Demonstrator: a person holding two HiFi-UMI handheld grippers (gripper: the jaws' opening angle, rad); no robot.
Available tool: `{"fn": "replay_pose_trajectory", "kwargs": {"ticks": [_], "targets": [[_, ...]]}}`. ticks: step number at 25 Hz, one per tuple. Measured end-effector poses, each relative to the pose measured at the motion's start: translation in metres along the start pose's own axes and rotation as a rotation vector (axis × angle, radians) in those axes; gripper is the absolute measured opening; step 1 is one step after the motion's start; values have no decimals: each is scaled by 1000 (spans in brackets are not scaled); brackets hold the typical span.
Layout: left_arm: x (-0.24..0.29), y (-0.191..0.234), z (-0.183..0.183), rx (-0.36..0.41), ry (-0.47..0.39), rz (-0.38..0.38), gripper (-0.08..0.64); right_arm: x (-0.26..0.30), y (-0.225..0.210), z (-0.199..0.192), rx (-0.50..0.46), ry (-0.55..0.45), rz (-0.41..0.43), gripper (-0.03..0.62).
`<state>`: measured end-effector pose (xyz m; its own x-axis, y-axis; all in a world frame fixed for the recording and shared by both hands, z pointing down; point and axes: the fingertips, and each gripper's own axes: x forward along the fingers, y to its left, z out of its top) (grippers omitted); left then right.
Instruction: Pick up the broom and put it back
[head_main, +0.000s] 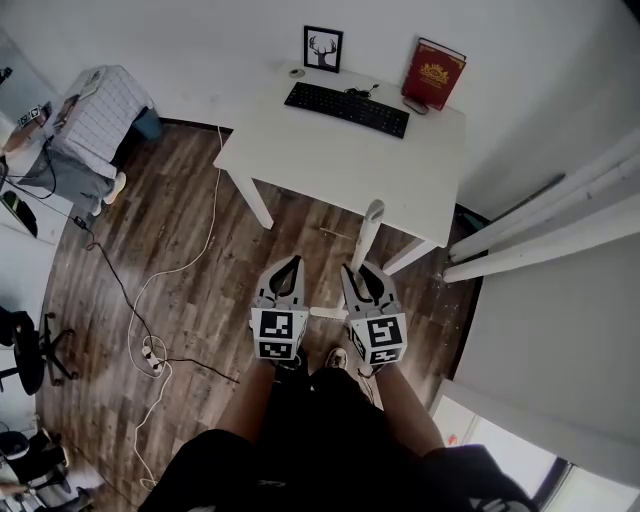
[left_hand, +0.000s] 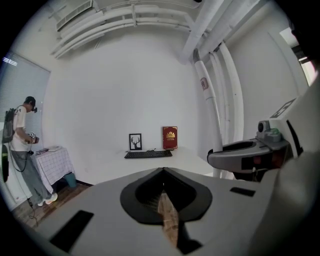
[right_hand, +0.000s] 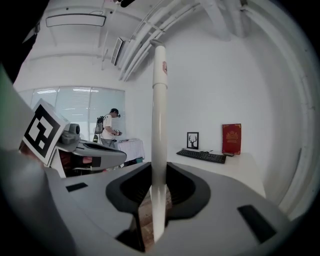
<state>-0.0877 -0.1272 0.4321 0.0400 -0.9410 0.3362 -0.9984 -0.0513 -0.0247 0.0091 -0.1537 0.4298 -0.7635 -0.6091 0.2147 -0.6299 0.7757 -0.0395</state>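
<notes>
- Over the wood floor (head_main: 190, 290), in front of the white desk (head_main: 300, 160), we held both grippers side by side, near each other but apart.
- Right gripper (head_main: 352, 272): jaws clamped on the broom (head_main: 368, 235) handle. In its own view the white handle (right_hand: 159, 115) stood upright between the jaws, rising well above them.
- Left gripper (head_main: 292, 262): jaws closed tip to tip, nothing between them; its own view (left_hand: 163, 171) showed only floor through the slit.
- Broom's lower end was hidden from us behind the grippers.
- On the desk: keyboard (head_main: 346, 108), red book (head_main: 433, 73) and framed deer picture (head_main: 322, 48) against the wall.
- Another person (left_hand: 22, 145) stood by a clothed table at the far left.
</notes>
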Motion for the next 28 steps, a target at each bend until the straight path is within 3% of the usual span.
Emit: {"fn": "replay_pose_trajectory", "kwargs": {"ticks": [13,23,28], "targets": [[-17,-23,32,-9,-72,-15,2,-25,-6,34,-95,-100,-2,100],[-18,-25,41,36,-81,-7,2,-22,-6,47,-89,-131,11,100],[-17,-19,43,-7,-117,13,2,-21,-5,41,-75,-113,21,100]]}}
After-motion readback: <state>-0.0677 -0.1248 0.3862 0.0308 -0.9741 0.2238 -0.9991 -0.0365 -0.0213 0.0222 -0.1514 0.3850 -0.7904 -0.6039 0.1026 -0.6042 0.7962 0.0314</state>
